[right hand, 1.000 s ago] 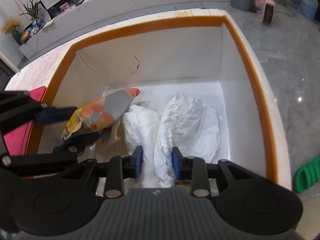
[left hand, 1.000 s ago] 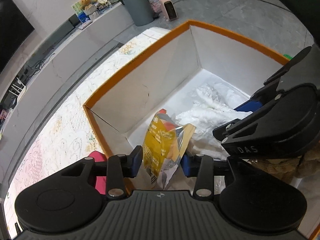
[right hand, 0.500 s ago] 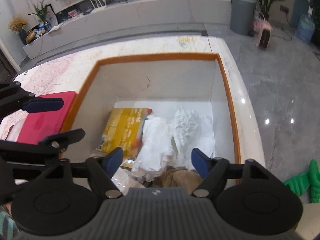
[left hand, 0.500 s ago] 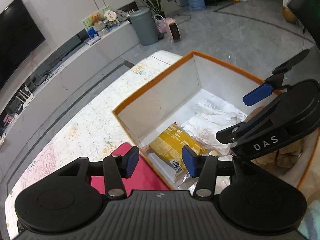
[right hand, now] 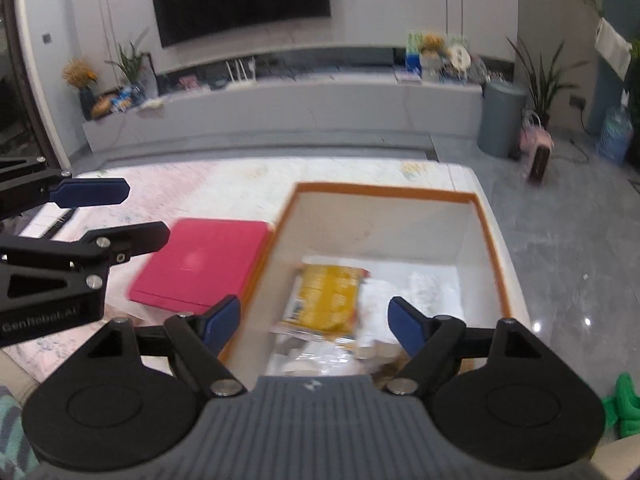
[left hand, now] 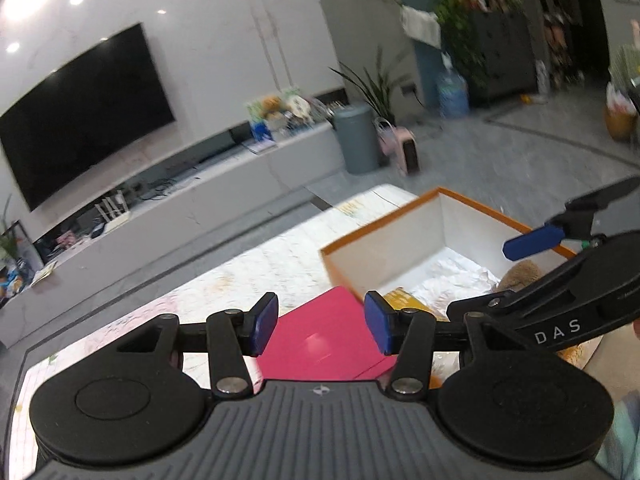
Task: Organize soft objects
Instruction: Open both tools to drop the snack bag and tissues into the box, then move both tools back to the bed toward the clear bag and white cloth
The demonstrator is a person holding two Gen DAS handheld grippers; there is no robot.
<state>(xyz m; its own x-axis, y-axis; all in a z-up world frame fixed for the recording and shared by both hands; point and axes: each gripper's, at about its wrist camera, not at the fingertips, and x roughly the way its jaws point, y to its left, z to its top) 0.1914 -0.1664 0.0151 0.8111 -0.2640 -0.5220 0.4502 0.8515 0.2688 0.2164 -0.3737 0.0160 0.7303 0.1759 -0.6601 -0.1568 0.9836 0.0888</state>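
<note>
An orange-rimmed white box (right hand: 384, 191) stands on the table; it also shows in the left wrist view (left hand: 384, 236). Inside lie a yellow snack bag (right hand: 326, 296), white crumpled soft items (right hand: 424, 288) and a brown plush thing (left hand: 520, 274). My left gripper (left hand: 320, 322) is open and empty, held high above the table beside the box. My right gripper (right hand: 316, 322) is wide open and empty, raised above the box's near end. Each gripper shows in the other's view: the right (left hand: 560, 248), the left (right hand: 96, 216).
A pink flat lid (right hand: 200, 264) lies on the table left of the box, also in the left wrist view (left hand: 320, 336). A green object (right hand: 624, 404) lies at the right. Beyond the table's far edge are a TV console, a grey bin (right hand: 500, 124) and floor.
The left gripper let go of the yellow bag, which now lies in the box; the right let go of the white item. Both opened, then rose and drew back from the box.
</note>
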